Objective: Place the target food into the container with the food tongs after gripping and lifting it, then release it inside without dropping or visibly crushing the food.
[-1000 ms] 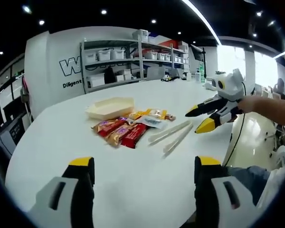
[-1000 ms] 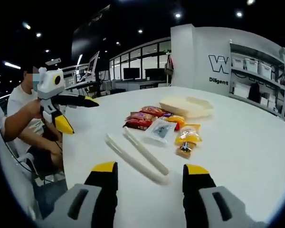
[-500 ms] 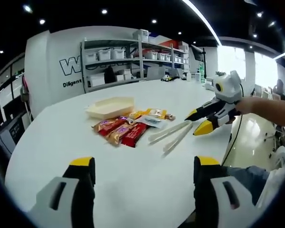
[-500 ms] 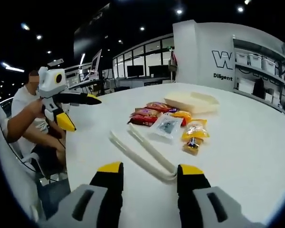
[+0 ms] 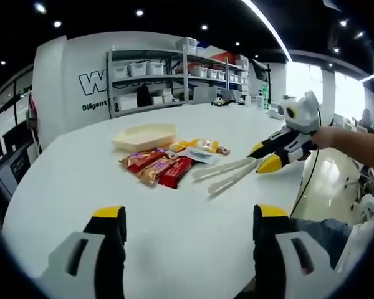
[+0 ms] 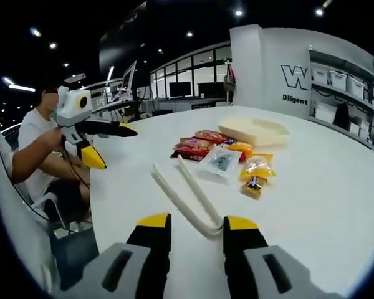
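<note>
White food tongs lie on the white table, arms spread toward the food. Their joined end sits between the jaws of my right gripper, which is open but narrowed around it. Several wrapped snacks lie beyond: red packets, a clear packet and yellow packets. Behind them stands the cream container. My left gripper hangs open over the near table, well short of the packets and container. The right gripper meets the tongs there.
Shelves with white bins stand against the far wall. A person sits at the table's edge holding the left gripper. Bare tabletop stretches between my left gripper and the snacks.
My right gripper has moved forward until the tongs' joined end lies between its jaws, and the jaws have narrowed. The left gripper has barely moved.
</note>
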`<state>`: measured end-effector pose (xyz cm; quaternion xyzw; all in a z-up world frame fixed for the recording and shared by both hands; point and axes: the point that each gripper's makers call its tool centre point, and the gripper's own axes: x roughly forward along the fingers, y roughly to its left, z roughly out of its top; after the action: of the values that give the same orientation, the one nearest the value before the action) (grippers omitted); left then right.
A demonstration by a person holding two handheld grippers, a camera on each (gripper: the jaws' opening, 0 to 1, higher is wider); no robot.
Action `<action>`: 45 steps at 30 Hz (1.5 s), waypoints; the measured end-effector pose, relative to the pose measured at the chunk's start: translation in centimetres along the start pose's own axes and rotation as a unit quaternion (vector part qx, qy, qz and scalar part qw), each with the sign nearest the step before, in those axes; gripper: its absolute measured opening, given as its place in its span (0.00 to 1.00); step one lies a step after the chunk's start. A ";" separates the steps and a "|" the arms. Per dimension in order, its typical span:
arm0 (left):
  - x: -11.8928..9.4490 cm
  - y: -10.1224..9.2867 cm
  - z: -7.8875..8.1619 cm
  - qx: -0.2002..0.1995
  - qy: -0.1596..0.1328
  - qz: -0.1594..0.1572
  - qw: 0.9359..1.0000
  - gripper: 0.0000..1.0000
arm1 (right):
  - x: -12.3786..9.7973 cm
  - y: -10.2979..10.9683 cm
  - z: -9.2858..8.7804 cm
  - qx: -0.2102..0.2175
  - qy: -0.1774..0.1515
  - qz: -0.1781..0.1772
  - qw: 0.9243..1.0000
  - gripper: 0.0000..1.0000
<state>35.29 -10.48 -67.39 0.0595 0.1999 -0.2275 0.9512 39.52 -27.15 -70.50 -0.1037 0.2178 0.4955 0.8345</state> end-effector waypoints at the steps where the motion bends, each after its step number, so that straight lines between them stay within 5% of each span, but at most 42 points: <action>1: 0.1 0.0 -0.1 -0.001 0.001 -0.002 1.000 0.82 | 0.1 0.0 0.0 -0.002 -0.001 0.000 1.000 0.28; 23: 0.6 -0.8 -0.3 0.004 -0.002 -0.027 1.000 0.76 | 1.2 0.1 0.4 -0.094 -0.002 0.040 0.995 0.14; 30: 1.2 -1.3 -0.6 0.008 0.000 -0.043 0.999 0.75 | 0.9 0.9 0.0 -0.092 -0.005 0.062 0.994 0.08; 41: 2.2 -3.9 -1.0 0.028 0.006 -0.096 0.995 0.71 | -0.5 3.6 -0.1 -0.095 -0.014 0.108 0.989 0.08; 45: 2.7 -5.7 -0.9 0.050 -0.002 -0.133 0.990 0.62 | -0.8 4.5 0.1 -0.098 -0.015 0.124 0.987 0.08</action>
<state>34.60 -16.47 -69.40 0.0791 0.1923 -0.3614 0.9089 35.32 -25.59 -69.84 -0.1495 0.1667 0.6157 0.7555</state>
